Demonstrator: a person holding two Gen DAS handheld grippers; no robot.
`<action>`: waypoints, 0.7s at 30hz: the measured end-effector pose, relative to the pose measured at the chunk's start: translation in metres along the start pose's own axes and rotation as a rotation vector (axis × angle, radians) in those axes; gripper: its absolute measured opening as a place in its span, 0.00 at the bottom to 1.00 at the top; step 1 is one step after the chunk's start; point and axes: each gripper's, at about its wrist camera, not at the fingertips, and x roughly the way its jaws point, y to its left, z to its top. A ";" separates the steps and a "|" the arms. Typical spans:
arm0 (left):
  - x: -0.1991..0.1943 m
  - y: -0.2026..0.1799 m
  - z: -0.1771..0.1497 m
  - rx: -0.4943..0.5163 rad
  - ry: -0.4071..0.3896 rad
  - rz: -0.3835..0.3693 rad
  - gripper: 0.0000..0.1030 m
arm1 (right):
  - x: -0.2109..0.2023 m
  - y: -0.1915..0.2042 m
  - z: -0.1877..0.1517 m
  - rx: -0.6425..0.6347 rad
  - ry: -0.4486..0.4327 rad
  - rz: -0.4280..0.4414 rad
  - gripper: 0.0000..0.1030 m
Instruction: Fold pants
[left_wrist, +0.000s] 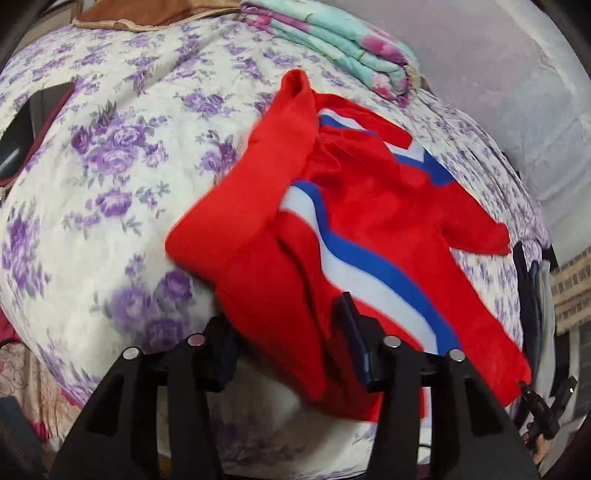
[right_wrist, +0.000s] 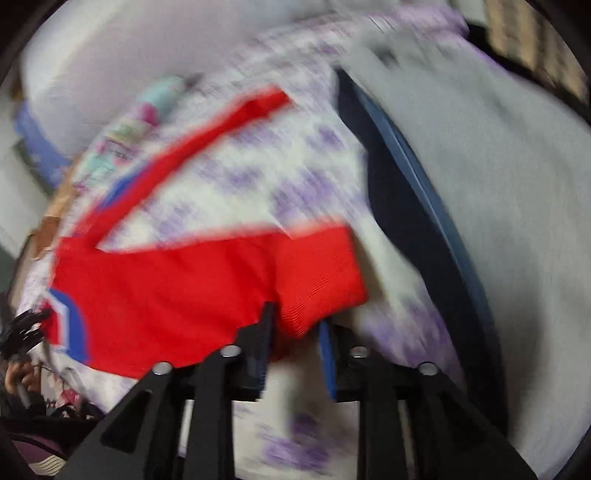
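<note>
Red pants (left_wrist: 369, 229) with white and blue side stripes lie crumpled on a bed with a purple flowered cover (left_wrist: 110, 166). My left gripper (left_wrist: 284, 332) is open, its fingers (left_wrist: 351, 332) wide apart, with the near end of the pants lying between and over them. In the blurred right wrist view the red ribbed cuff (right_wrist: 317, 280) of the pants (right_wrist: 166, 291) sits between the fingers (right_wrist: 264, 343) of my right gripper (right_wrist: 295, 350), which stand apart. I cannot tell whether they touch the cloth. One red leg (right_wrist: 207, 140) stretches away up the bed.
A folded mint and pink blanket (left_wrist: 332, 44) lies at the far end of the bed, with a brown cushion (left_wrist: 140, 14) beside it. Dark navy and grey clothes (right_wrist: 424, 221) lie at the right. The other gripper (left_wrist: 543, 410) shows at the lower right edge.
</note>
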 end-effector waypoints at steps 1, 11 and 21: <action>-0.006 -0.003 -0.002 0.024 -0.015 0.020 0.56 | -0.006 -0.007 -0.004 0.015 -0.030 -0.001 0.42; -0.081 -0.038 0.030 0.169 -0.295 0.133 0.83 | -0.062 0.011 0.072 -0.027 -0.324 0.034 0.65; 0.044 -0.092 0.051 0.226 -0.099 0.070 0.83 | 0.121 0.059 0.232 0.208 -0.100 0.193 0.59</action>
